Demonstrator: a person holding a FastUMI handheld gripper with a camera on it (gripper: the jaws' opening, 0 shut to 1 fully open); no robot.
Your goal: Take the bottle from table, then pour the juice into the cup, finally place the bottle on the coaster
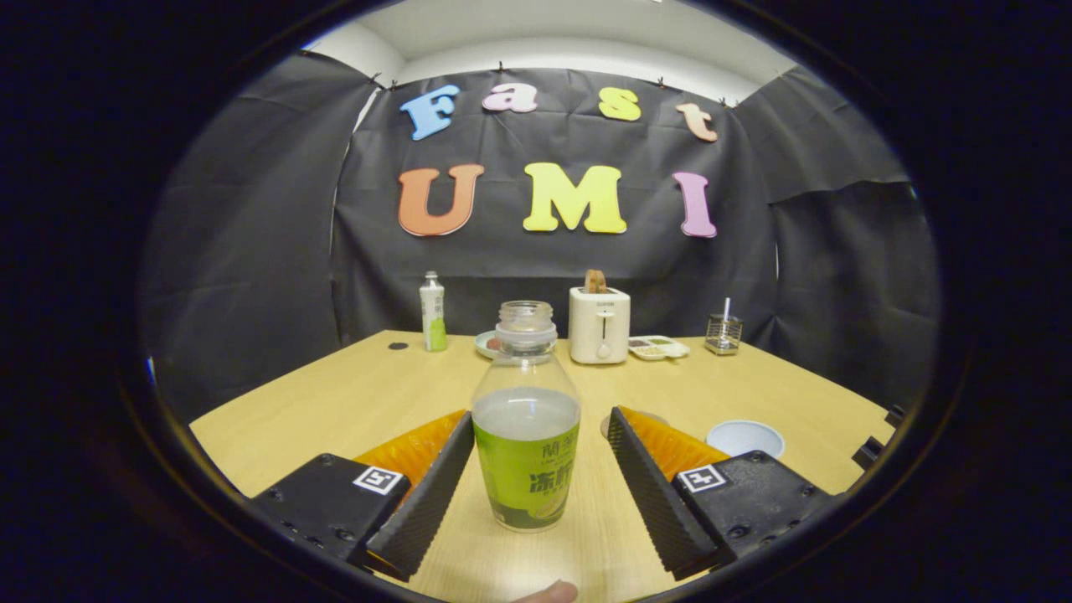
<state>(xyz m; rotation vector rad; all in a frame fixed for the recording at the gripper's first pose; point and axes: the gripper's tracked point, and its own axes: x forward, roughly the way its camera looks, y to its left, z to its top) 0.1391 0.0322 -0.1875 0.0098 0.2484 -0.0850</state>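
An uncapped clear bottle [526, 419] with a green label stands upright on the wooden table [335, 402], about half full of pale juice. It is between the fingers of my gripper [540, 417], which is open. The left finger [427, 502] is close against the bottle's side, while the right finger [653, 494] stands well apart from it. A pale blue cup [745, 437] sits on the table just beyond the right finger. A tan round coaster [605, 425] peeks out beside the tip of the right finger, mostly hidden by it.
Along the back of the table stand a second small bottle [432, 311], a small plate [486, 342], a cream toaster [599, 325] with bread in it, a divided dish [659, 347] and a wire holder [723, 333]. A person's fingertip [548, 593] shows below the bottle.
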